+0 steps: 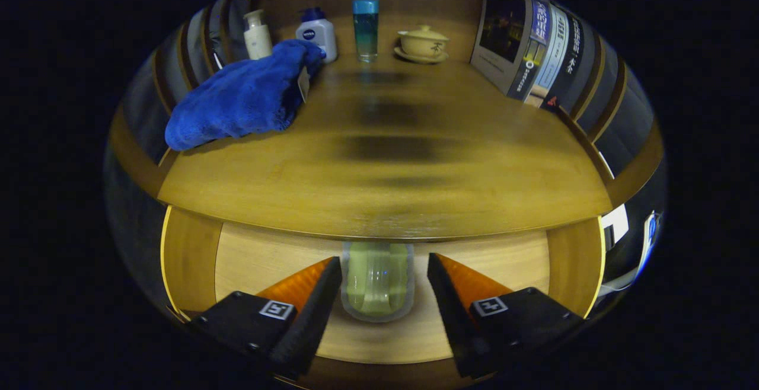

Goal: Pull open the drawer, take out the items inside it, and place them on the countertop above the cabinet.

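Two fingers of the gripper [379,295] spread apart at the very front, with a clear glass cup of pale greenish tint [378,280] between them; no press on the cup visible, a gap on each side, so jaws released and not grasping. Cup lying inside the light wooden drawer [267,259], already pulled open below the counter edge. Just above and beyond the fingers, the glossy brown wooden countertop [415,165], wide and mostly bare in the middle. Further left on it, a crumpled blue fluffy towel [243,96]. At the far back, in a row: a small cream pump bottle [257,34], a white lotion bottle with dark blue cap [317,31] partly behind the towel, a tall transparent blue tumbler [366,28], and a beige lidded ceramic tea bowl on a saucer [422,43]. To the right, several upright books [528,46] against the side.

Judged progress: opening step done, maybe some items already up on top, though impossible to tell which came from the drawer. Left to do: close on the cup, lift it out, set it on the countertop, then check for more inside.
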Available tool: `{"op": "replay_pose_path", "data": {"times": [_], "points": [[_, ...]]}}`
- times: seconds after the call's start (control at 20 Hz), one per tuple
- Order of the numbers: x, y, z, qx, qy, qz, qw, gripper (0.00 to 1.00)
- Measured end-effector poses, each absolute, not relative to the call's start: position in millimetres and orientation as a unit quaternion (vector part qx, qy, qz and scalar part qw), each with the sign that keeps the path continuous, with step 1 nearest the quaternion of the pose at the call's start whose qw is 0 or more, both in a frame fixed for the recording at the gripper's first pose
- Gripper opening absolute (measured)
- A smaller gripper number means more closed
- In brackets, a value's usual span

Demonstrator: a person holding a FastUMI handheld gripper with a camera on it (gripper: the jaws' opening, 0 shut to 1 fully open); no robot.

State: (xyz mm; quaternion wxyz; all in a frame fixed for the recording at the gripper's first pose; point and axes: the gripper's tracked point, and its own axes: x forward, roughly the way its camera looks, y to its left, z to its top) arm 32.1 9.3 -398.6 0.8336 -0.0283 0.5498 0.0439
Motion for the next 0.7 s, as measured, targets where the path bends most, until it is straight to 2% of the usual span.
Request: {"op": "replay_pose_path", "data": {"times": [0.15,0.25,0.3,0.4,0.45,0.55,0.7], "points": [[32.5,7.3,-409.4,-0.015,0.567,0.034,0.823,0.71],[30.9,9.4,-414.3,-0.007,0.577,0.034,0.816,0.69],[30.3,11.2,-415.8,0.000,0.581,0.032,0.814,0.64],[31.1,11.8,-419.0,0.005,0.584,0.031,0.811,0.46],[30.3,12.2,-418.6,0.007,0.586,0.032,0.810,0.44],[29.3,13.1,-417.3,0.013,0.584,0.031,0.811,0.26],[27.6,17.9,-409.4,0.023,0.578,0.042,0.815,0.26]]}}
